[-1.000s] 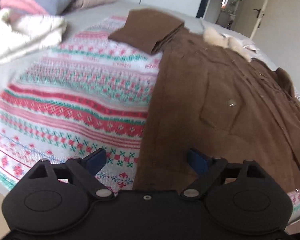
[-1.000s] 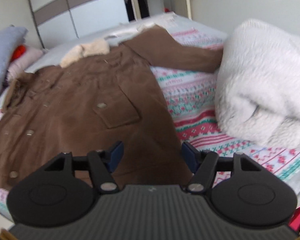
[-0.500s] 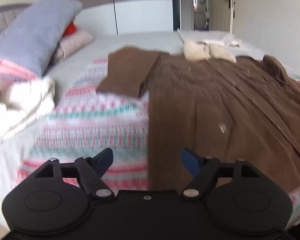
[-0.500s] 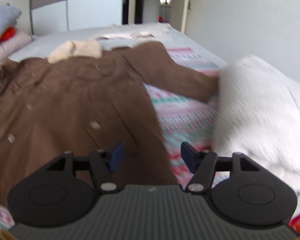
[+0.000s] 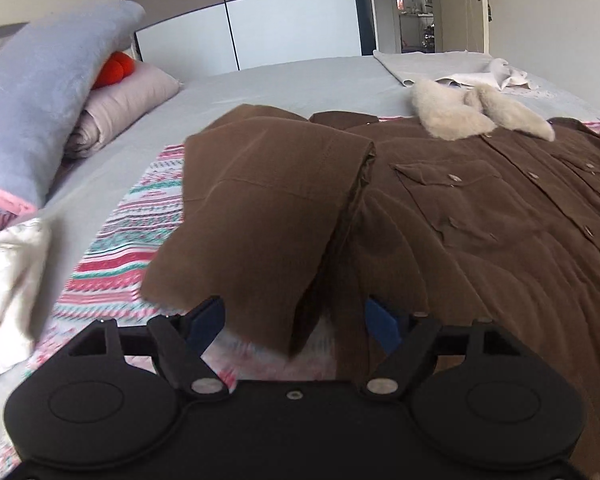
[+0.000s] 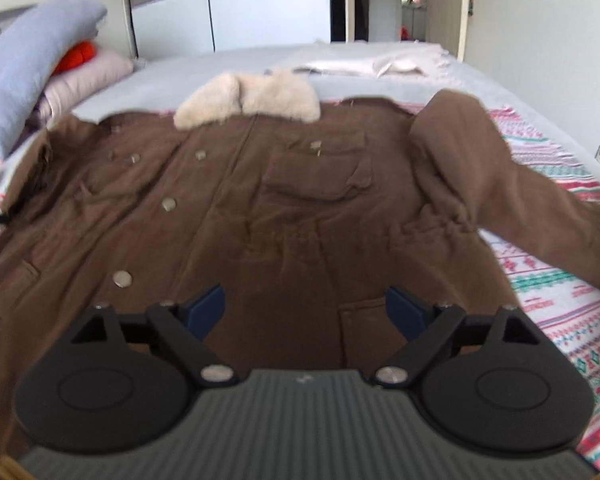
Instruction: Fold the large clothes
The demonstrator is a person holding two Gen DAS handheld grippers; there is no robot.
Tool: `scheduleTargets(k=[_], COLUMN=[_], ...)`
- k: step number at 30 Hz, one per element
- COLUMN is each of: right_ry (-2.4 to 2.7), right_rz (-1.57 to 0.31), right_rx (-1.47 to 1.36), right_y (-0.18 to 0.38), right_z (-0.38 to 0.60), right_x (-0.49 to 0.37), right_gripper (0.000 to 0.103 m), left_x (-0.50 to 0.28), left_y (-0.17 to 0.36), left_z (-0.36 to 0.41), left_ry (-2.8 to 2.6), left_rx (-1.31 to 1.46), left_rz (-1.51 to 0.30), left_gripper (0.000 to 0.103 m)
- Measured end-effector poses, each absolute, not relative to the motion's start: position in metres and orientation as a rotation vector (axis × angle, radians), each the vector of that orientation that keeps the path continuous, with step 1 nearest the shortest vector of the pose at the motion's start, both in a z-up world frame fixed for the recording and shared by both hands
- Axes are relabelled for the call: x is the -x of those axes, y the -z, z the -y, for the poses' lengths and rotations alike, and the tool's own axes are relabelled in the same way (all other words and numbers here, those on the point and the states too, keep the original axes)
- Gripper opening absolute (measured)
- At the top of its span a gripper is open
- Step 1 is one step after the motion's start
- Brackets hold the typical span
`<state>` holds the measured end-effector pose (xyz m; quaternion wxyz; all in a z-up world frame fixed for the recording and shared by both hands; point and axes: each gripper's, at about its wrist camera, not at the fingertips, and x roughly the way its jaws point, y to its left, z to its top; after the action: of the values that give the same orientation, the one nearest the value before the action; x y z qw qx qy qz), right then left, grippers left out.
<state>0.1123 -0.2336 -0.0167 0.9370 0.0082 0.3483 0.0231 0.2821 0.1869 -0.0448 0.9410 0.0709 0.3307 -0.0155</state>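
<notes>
Brown coat [image 6: 292, 208] spread flat (cream collar [image 6: 248, 98]).

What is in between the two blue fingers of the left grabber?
The end of the brown coat's sleeve lies between the open left gripper's blue fingertips, with the striped blanket under it. The left wrist view shows this.

left gripper [image 5: 294, 320] spread wide, right gripper [image 6: 305, 307] likewise

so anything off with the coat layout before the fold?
Sleeves are uneven. One sleeve lies doubled beside the coat; the other sleeve sticks out over the patterned blanket. Both grippers are open, holding nothing.
</notes>
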Motion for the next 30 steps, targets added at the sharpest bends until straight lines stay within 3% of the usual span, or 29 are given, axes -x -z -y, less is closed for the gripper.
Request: scheduleTargets(k=[4,6,8,12,22,30], right_ry=[-0.056,-0.047,-0.037,-0.031,0.032,0.103], right_rz=[-0.730,-0.736,-0.739,-0.727,-0.709,-0.679], right_rx=[0.019,0.035,0.058,0.067,0.038,0.044], right_y=[0.027,0.030,0.032,0.030,0.024,0.018], right_z=[0.235,0.236,0.236,0.240,0.258,0.266], right_x=[-0.115,-0.118,-0.119,-0.120,-0.123,-0.129], right_gripper=[0.088,0.088,0.088,0.088,0.088,0.088], left_x=[-0.319,-0.327,-0.326,-0.318,-0.349,-0.379], left_y=[0.053,0.051,0.044,0.008,-0.085,-0.060], left_z=[-0.183,-0.178,-0.177,-0.188,-0.297,-0.359], left_ry=[0.029,0.031,0.062,0.044,-0.396,-0.680], left_rx=[-0.113,-0.104,-0.103,-0.110,-0.197,-0.328], left_rz=[-0.663,-0.636,-0.621,-0.571,-0.413,-0.471], left_gripper=[0.075,0.070,0.030,0.009,0.008,0.007])
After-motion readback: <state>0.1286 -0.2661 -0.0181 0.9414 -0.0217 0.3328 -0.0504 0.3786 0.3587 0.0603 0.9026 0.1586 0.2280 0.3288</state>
